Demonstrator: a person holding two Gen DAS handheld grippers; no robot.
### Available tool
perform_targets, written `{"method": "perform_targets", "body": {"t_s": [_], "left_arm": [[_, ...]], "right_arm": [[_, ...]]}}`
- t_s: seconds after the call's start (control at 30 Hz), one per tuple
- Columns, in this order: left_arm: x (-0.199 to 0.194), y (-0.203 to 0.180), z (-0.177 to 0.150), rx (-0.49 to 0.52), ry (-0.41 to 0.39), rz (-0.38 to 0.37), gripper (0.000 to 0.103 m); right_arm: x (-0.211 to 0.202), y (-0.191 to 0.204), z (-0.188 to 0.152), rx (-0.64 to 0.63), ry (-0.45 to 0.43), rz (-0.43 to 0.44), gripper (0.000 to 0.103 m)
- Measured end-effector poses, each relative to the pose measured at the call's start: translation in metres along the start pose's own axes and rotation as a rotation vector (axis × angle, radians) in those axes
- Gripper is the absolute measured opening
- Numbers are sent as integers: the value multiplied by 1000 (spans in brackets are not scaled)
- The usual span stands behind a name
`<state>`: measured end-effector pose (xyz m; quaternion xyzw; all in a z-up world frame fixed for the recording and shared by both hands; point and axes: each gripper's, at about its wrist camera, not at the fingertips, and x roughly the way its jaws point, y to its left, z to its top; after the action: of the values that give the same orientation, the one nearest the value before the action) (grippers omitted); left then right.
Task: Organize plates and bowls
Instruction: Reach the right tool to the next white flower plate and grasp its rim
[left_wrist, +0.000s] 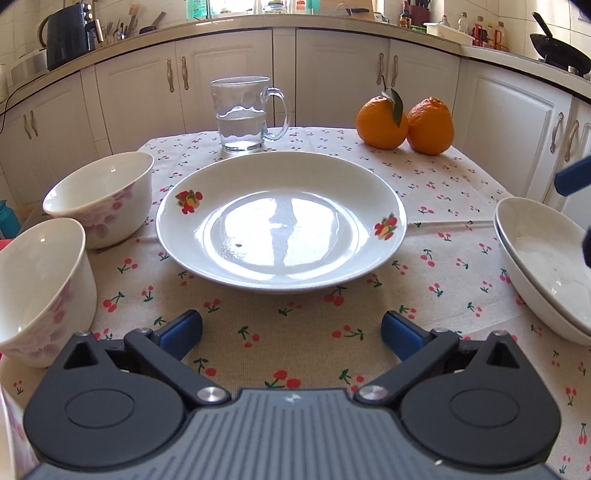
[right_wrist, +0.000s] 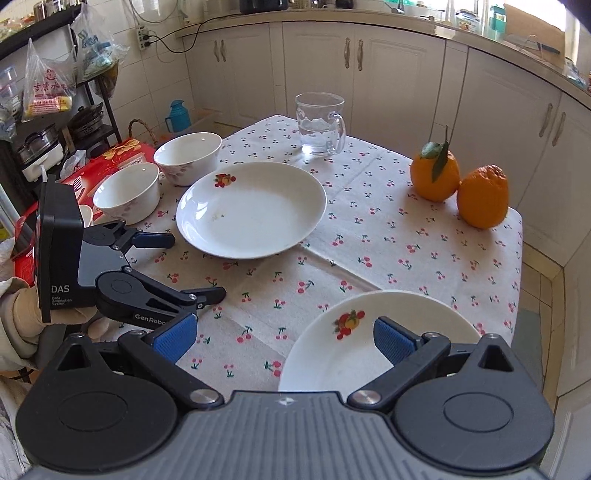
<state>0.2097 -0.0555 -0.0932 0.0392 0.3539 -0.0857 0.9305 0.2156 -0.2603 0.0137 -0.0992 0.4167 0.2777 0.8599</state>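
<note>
On the cherry-print tablecloth (left_wrist: 295, 332) the largest item, a single white plate (left_wrist: 280, 221), sits mid-table, nothing on it. At the right edge lies a stack of two plates (left_wrist: 543, 266), rims nested. Two bowls (left_wrist: 103, 199) stand separately at the left, near each other, not nested. A glass mug (left_wrist: 243, 114) and two oranges (left_wrist: 404, 123) occupy the far side, untouched by the task. Left gripper (left_wrist: 291, 330) hovers just short of the single plate's near rim, jaws wide apart, nothing between them. Right gripper (right_wrist: 284, 341) hangs over the stack, jaws apart, empty. Judgement: plate-stacking step in hand; next move calls for sliding one finger under the plate's rim before closing, then carrying it level onto the stack.
</note>
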Motion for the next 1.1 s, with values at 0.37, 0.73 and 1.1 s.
{"method": "perform_targets", "body": {"t_s": [0.37,0.73,1.1], "left_arm": [[4,2,3,-7,-8,7,103],[7,4,5,1,-15,0,103],[9,3,8,7,-19,-14,99]], "right_arm": [[64,-7,74,-115,51,113,103],[144,-22,110,-139,129,162,103],[190,-44,134,-114,152,271,98]]}}
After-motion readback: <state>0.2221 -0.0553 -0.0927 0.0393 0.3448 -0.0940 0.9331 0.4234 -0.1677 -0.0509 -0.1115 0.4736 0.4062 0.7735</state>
